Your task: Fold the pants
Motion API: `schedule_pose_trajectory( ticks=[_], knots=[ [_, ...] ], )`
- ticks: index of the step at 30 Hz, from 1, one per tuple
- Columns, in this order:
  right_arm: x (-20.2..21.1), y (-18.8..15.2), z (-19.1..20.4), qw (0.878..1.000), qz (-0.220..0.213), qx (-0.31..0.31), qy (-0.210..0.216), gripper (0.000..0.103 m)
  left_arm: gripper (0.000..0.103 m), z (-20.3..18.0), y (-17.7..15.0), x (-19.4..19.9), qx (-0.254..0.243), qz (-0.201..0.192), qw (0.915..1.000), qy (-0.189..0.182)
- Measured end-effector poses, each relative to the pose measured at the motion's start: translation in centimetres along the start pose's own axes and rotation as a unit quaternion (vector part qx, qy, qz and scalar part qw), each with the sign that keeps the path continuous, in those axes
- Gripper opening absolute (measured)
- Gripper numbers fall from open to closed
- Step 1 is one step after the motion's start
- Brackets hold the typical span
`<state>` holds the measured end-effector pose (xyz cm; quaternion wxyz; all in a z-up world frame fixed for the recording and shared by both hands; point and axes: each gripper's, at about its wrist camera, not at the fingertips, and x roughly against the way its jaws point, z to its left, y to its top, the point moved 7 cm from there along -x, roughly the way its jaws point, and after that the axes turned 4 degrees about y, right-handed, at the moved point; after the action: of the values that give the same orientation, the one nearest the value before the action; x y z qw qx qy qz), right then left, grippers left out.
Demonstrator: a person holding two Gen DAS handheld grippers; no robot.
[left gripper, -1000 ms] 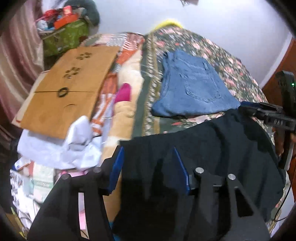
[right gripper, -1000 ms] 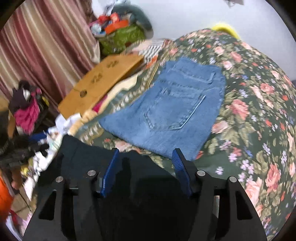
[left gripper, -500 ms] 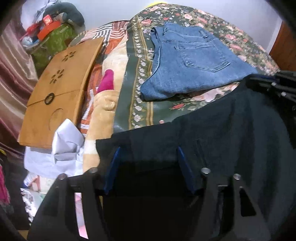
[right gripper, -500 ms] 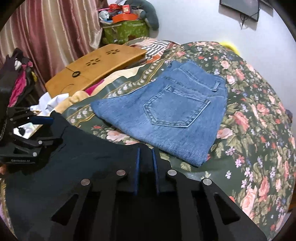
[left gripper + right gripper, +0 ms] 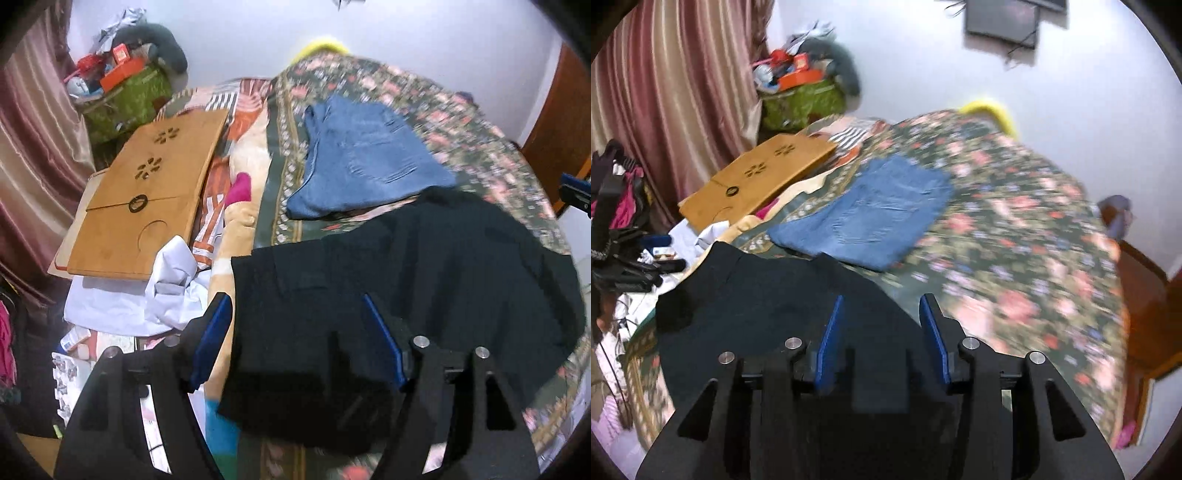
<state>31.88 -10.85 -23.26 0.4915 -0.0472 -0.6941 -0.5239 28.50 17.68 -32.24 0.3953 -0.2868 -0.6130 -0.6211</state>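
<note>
Black pants (image 5: 424, 266) lie folded flat on the near part of the floral bed; they also show in the right wrist view (image 5: 768, 306). My left gripper (image 5: 297, 332) is open, its blue pads apart above the pants' near left edge, holding nothing. My right gripper (image 5: 882, 325) is open above the pants' right edge, empty. Folded blue jeans (image 5: 365, 166) lie farther back on the bed, also in the right wrist view (image 5: 871, 218).
A wooden lap tray (image 5: 147, 195) lies on the left of the bed over striped cloth. White cloth (image 5: 162, 284) is bunched beside the pants. A green box (image 5: 801, 103) of clutter stands by the curtain. A wooden bed frame (image 5: 1145, 314) is at the right.
My right gripper was shut on the black pants half a second ago and is now open. Both grippers have lifted and pulled back; the pants lie flat on the bed.
</note>
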Motion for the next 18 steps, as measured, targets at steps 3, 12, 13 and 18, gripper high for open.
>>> schedule_pose_trajectory(
  ticks=[3,12,13,18],
  knots=[
    [3.9,-2.4,-2.3,0.999,-0.007,-0.017,-0.036,0.039,0.072,-0.4,-1.1,2.5,-0.009,-0.017,0.9998,0.004],
    [9.9,-12.3,-7.5,0.986,-0.007,-0.093,-0.139,0.045,0.074,2.7,-6.2,1.2,0.058,0.044,0.9973,0.004],
    [10.2,-13.5,-7.9,0.984,-0.006,-0.106,-0.144,0.045,0.074,2.9,-6.7,0.9,0.064,0.050,0.9967,0.002],
    [11.0,-20.2,-10.3,0.967,0.017,-0.199,-0.157,0.045,0.074,2.8,-9.1,-1.6,0.090,0.094,0.9914,-0.017]
  ],
)
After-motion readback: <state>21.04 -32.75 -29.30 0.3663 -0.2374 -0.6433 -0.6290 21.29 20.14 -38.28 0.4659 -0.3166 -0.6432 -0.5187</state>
